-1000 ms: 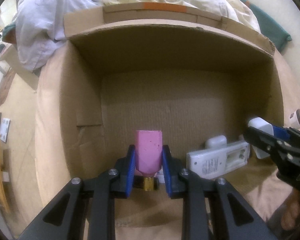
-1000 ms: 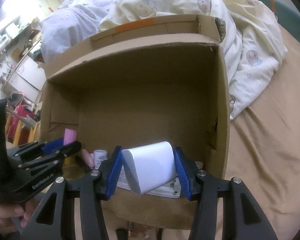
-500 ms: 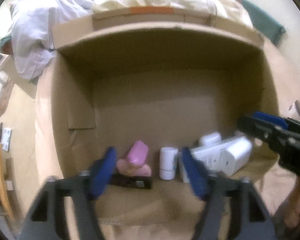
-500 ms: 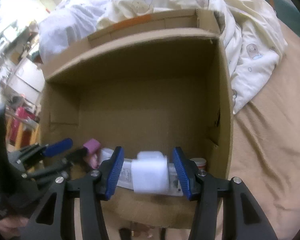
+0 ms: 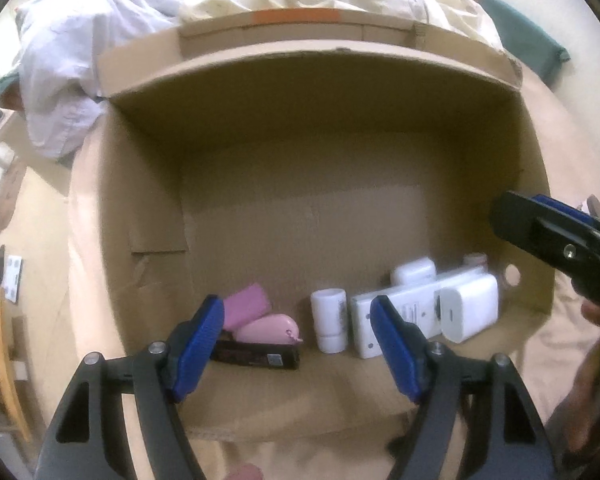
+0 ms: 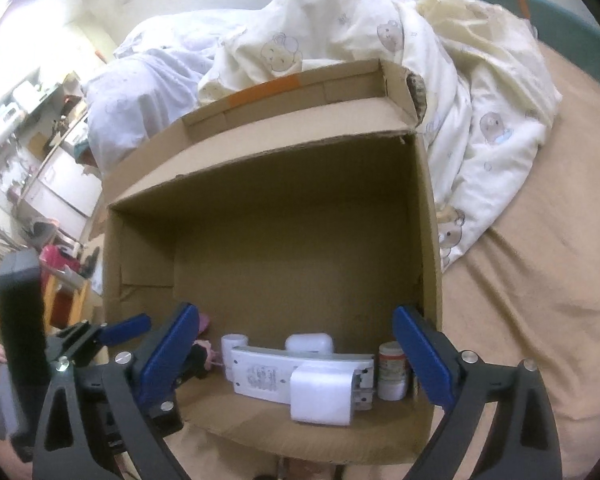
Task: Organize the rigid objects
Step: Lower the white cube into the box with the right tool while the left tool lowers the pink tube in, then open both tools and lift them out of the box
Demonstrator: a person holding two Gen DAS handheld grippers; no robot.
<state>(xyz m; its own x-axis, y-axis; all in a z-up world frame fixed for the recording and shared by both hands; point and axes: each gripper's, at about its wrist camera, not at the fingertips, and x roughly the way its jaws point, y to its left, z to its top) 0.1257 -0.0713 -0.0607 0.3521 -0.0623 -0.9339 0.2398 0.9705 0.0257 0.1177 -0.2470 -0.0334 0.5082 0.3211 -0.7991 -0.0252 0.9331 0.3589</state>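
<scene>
**Both grippers empty above the box, items lying along its near wall**

The left gripper [image 5: 298, 350] has its blue-padded jaws spread wide with nothing between them, and the right gripper [image 6: 296, 354] is equally wide and empty. Both hang over the near rim of the large brown cardboard box [image 5: 308, 128], which sits on a tan bedsheet [image 6: 540, 280] beside a rumpled cream bear-print quilt [image 6: 380, 40].

The task's things lie on the box floor in a loose row close to the near wall. On the left, a pink rectangular bottle [image 5: 246, 310] leans against a rounded pink piece [image 5: 266, 328], both resting on a flat black bar-shaped item [image 5: 256, 354]. Near the middle stands a small white cylinder [image 5: 329, 320]. To its right a long white flat device [image 6: 284, 372] lies with a white rounded block [image 6: 322, 394] resting on its near end, a small white rounded case [image 6: 310, 343] just behind it, and a small white jar with a red-printed label [image 6: 392, 370] near the right wall.

By my reading, a placing step is complete and both tools are free. The next move likely calls for drawing back clear of the rim and looking for whatever loose item remains outside; none shows clearly in either view
</scene>
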